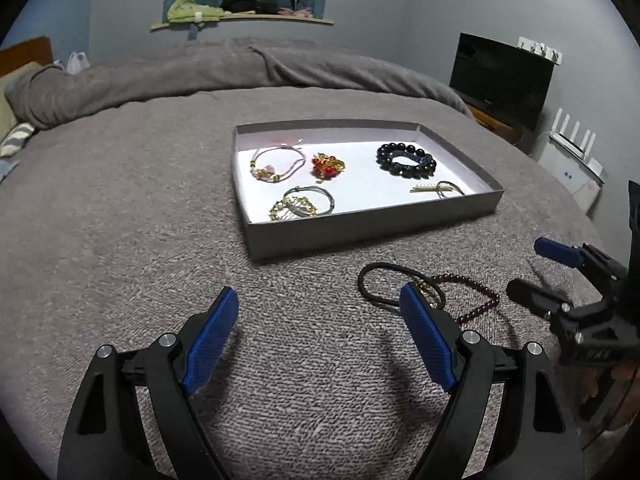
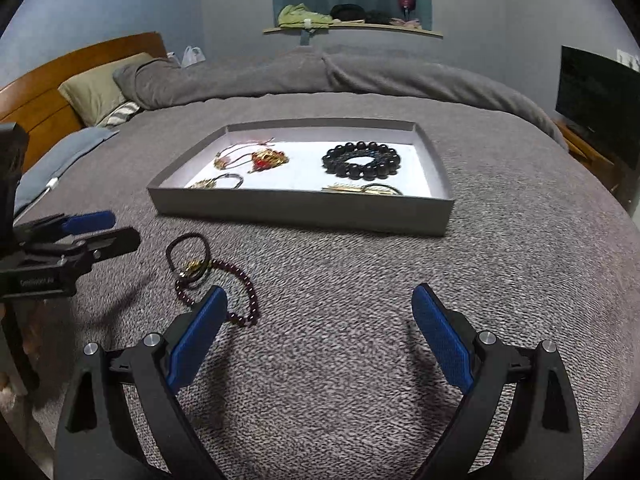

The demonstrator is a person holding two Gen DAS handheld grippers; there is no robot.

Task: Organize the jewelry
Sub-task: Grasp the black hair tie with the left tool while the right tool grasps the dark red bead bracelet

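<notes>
A grey box lid tray lies on the bed. It holds a black bead bracelet, a red and gold piece, a pink cord bracelet, a grey cord bracelet with gold charms and a gold clip. On the blanket in front lie a black hair tie with a gold charm and a dark red bead bracelet, overlapping. My left gripper is open and empty, left of them. My right gripper is open and empty, right of them.
The grey blanket covers the bed, bunched up at the far side. A wooden headboard and pillow are at the left. A dark screen and a white router stand at the right. A shelf hangs on the far wall.
</notes>
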